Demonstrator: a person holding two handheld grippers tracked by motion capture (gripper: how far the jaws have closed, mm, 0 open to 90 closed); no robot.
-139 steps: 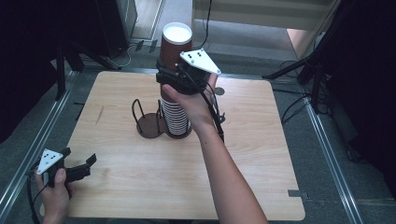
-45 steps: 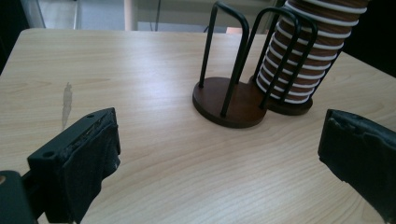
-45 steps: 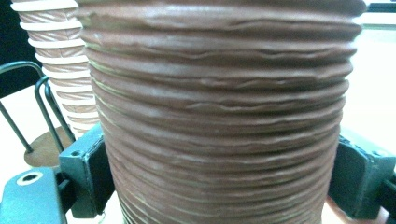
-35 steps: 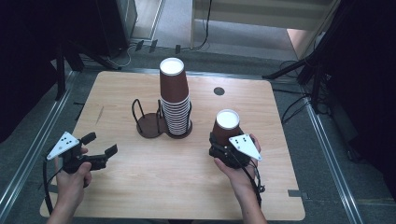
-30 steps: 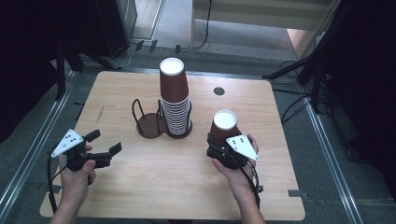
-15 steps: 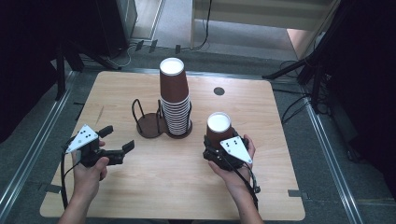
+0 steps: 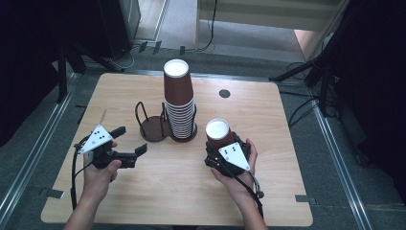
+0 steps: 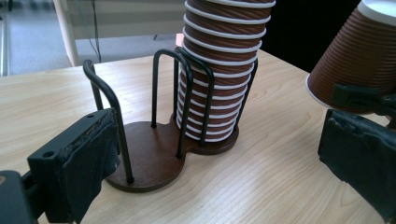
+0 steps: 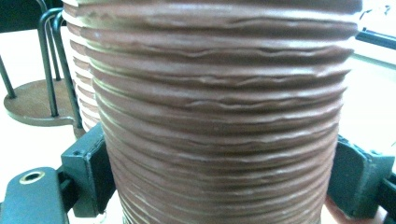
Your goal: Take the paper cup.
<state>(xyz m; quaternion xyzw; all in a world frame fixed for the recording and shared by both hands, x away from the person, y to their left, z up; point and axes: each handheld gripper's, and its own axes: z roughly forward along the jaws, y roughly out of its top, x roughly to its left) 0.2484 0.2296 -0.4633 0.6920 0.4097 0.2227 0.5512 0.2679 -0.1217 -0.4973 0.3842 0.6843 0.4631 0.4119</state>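
1. Lower centre-right of the high view: your right tool (image 7: 221, 152) pinches a single brown ribbed paper cup (image 7: 219, 136), turned upside down with its white bottom facing up. In the right gripper view the cup's ridged wall (image 9: 224, 121) stands between the two dark pads, each pressed to one side.
2. I judge this cup light, thin-walled and easy to crush; some ribs near the grip already look wavy. Squeeze gently. The ridges should give the pads purchase, so slipping is a small risk.
3. Take hold on the side wall near the rolled rim, where the paper is stiffest, as you do now.
4. Lower left of the high view: your left tool (image 7: 128, 145) is spread and holds nothing. Its pads hover above the pale wooden tabletop (image 7: 158, 201), pointing toward the rack.
5. Farther up, at mid-frame: a dark two-ring wire cup holder on a brown base (image 7: 152, 129). Its left ring is vacant; its right ring carries a tall stack of nested brown ribbed paper cups (image 7: 179, 103), also upside down.
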